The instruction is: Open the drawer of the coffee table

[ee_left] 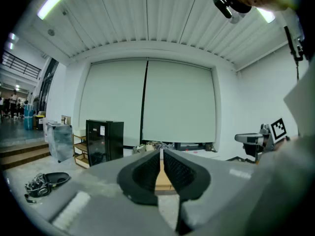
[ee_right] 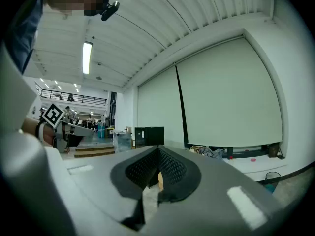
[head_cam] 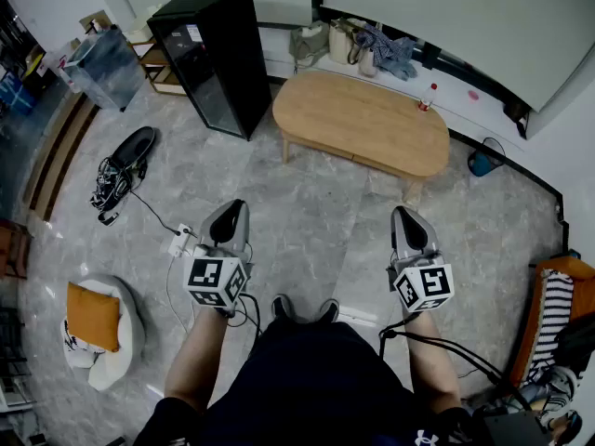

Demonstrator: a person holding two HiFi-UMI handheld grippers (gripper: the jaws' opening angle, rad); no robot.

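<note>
The coffee table (head_cam: 363, 124) is a low oval of light wood, standing on the grey floor some way ahead of me. From above I cannot make out a drawer front. My left gripper (head_cam: 234, 214) and right gripper (head_cam: 405, 217) are held side by side well short of the table, both pointing towards it. Both are shut with nothing in them. In the left gripper view the pads (ee_left: 147, 171) meet, with a strip of the table (ee_left: 163, 180) showing below the tips. In the right gripper view the pads (ee_right: 170, 167) are pressed together too.
A black cabinet (head_cam: 212, 54) stands left of the table. Bags (head_cam: 372, 45) and a small bottle (head_cam: 427, 98) sit along the white ledge behind it. On the floor lie a dark bundle with cables (head_cam: 124, 170), a power strip (head_cam: 181, 242), a white seat with an orange cushion (head_cam: 93, 319) and a blue bin (head_cam: 482, 161).
</note>
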